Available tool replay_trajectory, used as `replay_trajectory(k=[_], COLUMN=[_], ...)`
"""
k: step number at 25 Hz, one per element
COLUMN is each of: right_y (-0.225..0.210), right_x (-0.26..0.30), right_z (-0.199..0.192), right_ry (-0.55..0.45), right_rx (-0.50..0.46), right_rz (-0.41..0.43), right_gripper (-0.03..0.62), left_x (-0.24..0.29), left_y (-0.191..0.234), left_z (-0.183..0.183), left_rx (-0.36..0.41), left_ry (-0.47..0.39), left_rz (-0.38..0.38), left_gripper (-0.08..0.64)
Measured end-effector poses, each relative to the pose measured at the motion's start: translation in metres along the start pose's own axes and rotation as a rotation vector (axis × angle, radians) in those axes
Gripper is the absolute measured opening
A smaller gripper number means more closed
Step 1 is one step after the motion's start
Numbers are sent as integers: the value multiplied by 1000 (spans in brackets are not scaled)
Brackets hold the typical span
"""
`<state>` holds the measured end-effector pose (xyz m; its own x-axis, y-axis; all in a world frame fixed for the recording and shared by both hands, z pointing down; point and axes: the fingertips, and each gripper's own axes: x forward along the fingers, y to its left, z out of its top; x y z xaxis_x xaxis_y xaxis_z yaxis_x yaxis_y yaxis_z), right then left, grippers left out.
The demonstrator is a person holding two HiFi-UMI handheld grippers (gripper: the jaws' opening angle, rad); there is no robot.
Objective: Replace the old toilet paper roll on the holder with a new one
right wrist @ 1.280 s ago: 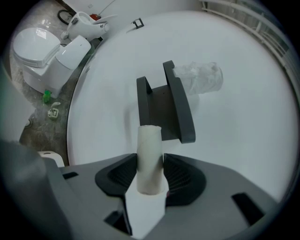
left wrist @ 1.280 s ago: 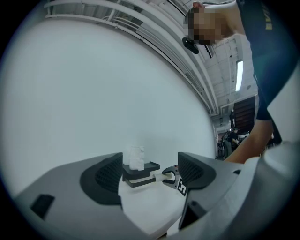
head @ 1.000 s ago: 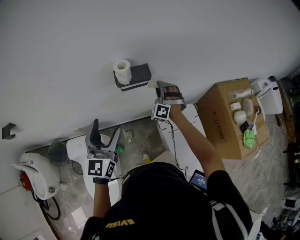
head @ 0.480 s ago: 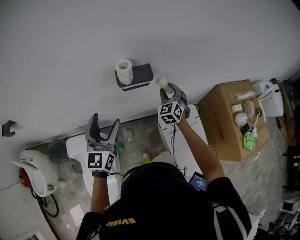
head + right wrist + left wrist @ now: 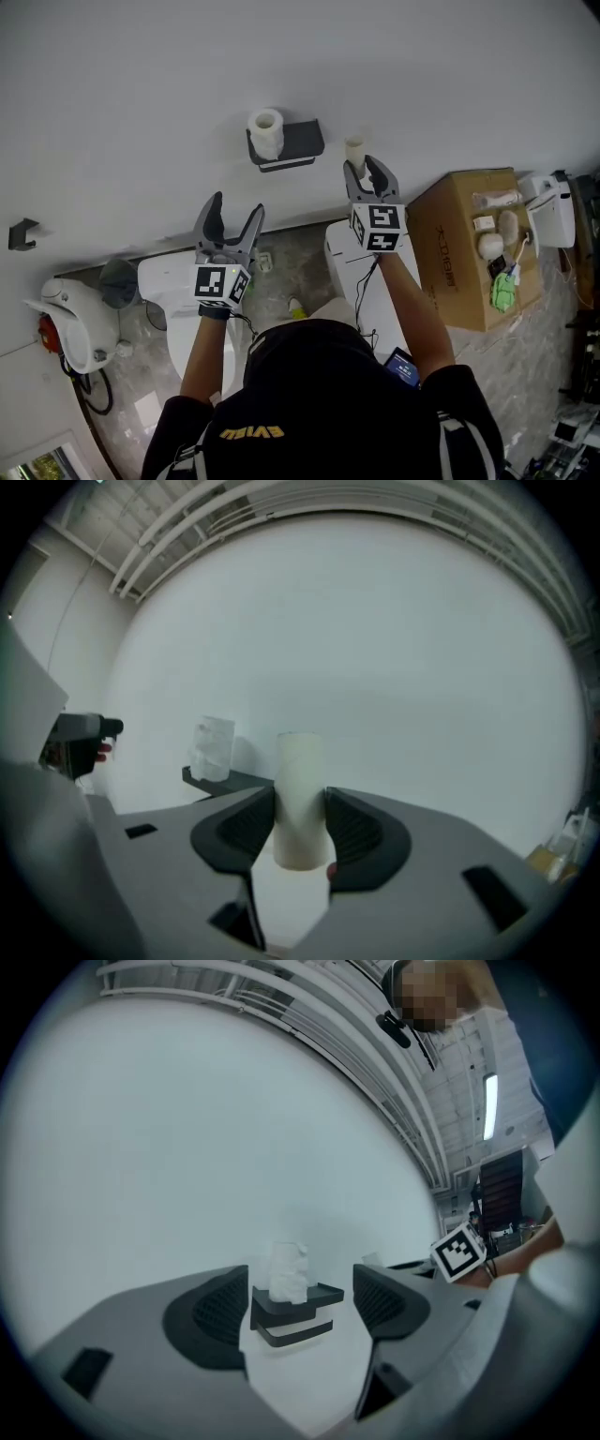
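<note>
One wall [image 5: 141,94]: plain white, filled most of the head view, with the holder fixed to it.
Toilet [image 5: 157,286]: white, down below the left arm, not part of this.
Box [image 5: 459,244]: cardboard, off to the right with some odds and ends on top, well apart from the holder.
Left gripper [image 5: 234,206]: jaws were spread wide with nothing in them. It pointed at the wall, and its own view framed the holder and roll right between the jaws, but it hung short of both and touched nothing.
Right gripper [image 5: 364,167]: jaws were about half closed and clamped on the tube, pads pressed on both sides, with the tube upright. It sat just right of the holder, near the wall.
Holder [image 5: 298,141]: dark little shelf with a bar under it.
Roll [image 5: 266,131]: white and a bit ragged, stood on end at the holder's left end, so nothing had come off yet.
Tube [image 5: 300,780]: slim, cream, smooth. I honestly couldn't tell if it was a thin fresh roll or a bare core. My guess is it was the replacement, brought up and waiting.
Done so far, I'd say: replacement in hand, both grippers lined up at the holder.
Left to do: grab the roll off the holder with the empty left gripper, get it out of the way, then seat the tube in its place.
</note>
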<state>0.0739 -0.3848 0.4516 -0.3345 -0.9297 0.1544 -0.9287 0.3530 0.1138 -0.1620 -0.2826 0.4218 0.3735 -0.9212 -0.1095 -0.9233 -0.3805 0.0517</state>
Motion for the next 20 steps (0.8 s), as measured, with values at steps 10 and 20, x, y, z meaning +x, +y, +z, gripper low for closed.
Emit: replay_trajectory(k=[10,20], right_y=[-7,-23], right_x=[-42,-84], right_z=[41,44], right_ry=[-86,-79], right_rx=[136,156], right_rz=[1,-17], right_gripper=[172,173], left_x=[54,122], left_y=[13,10], left_z=[-7,-12], left_rx=[30,94], left_ry=[-9,18], left_rz=[1,-55], left_gripper=[359,367])
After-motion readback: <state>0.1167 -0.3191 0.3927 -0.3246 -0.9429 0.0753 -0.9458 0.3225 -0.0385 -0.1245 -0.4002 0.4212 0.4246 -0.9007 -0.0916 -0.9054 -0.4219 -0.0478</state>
